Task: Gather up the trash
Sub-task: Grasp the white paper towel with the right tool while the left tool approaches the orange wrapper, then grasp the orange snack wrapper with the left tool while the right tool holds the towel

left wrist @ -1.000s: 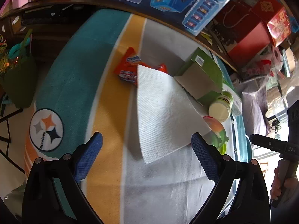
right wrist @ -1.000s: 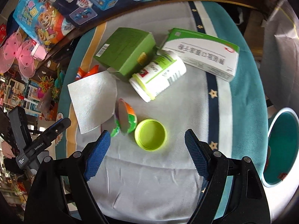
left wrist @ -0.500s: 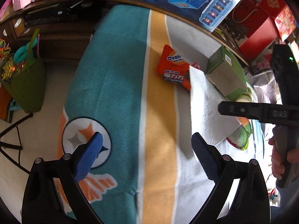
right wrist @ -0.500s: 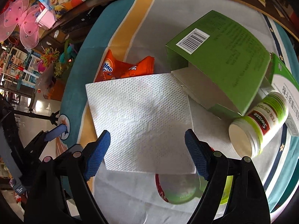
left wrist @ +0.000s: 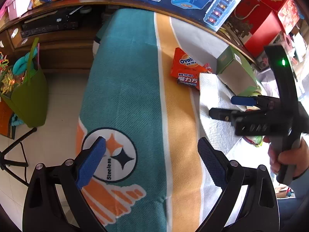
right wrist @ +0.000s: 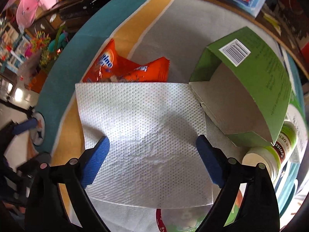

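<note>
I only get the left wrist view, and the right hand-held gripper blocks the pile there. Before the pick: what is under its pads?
Observer: The right hand-held gripper is opening its jaws over the paper towel, which lies between the pads, not pinched.
Operator: Anything under the towel?
Observer: A red-rimmed cup pokes out from under its near edge.
Operator: And right of the towel?
Observer: A white bottle lies on its side beside the green box.
</note>
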Demonstrator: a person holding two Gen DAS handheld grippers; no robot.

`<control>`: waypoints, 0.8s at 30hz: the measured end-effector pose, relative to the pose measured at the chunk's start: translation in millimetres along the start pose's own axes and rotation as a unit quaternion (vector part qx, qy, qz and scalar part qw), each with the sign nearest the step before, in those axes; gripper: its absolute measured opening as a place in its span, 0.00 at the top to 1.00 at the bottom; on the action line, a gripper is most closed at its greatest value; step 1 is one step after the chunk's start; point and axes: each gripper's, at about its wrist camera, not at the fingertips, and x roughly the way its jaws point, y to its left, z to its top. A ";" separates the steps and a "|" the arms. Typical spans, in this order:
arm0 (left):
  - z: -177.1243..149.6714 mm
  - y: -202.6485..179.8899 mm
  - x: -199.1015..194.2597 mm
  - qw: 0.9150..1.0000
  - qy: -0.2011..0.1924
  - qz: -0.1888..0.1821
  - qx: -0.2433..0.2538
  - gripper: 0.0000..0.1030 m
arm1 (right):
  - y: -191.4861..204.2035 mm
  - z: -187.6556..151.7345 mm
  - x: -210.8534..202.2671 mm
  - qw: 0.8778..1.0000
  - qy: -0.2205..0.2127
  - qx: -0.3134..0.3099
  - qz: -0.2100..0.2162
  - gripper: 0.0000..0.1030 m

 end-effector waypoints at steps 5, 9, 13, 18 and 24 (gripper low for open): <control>-2.8 1.3 -1.8 1.000 -0.003 -0.002 -0.008 0.07 | 0.7 -3.1 -11.5 0.999 -0.004 -0.009 0.033 0.88; -1.6 -1.7 -1.3 1.000 -0.004 -0.005 -0.010 0.07 | -6.8 -5.1 -13.2 0.996 0.013 0.023 0.089 0.96; 6.4 -13.3 1.3 1.000 -0.005 -0.003 0.005 0.07 | -13.7 -6.9 -37.1 0.993 -0.010 0.037 0.112 0.96; 31.2 -30.5 11.5 1.000 -0.009 -0.003 0.030 0.07 | -43.3 -3.7 -75.1 0.990 -0.055 0.068 0.111 0.96; 66.5 -53.2 38.6 0.999 -0.010 0.000 0.052 0.07 | -81.5 -6.7 -90.7 0.986 -0.071 0.097 0.114 0.96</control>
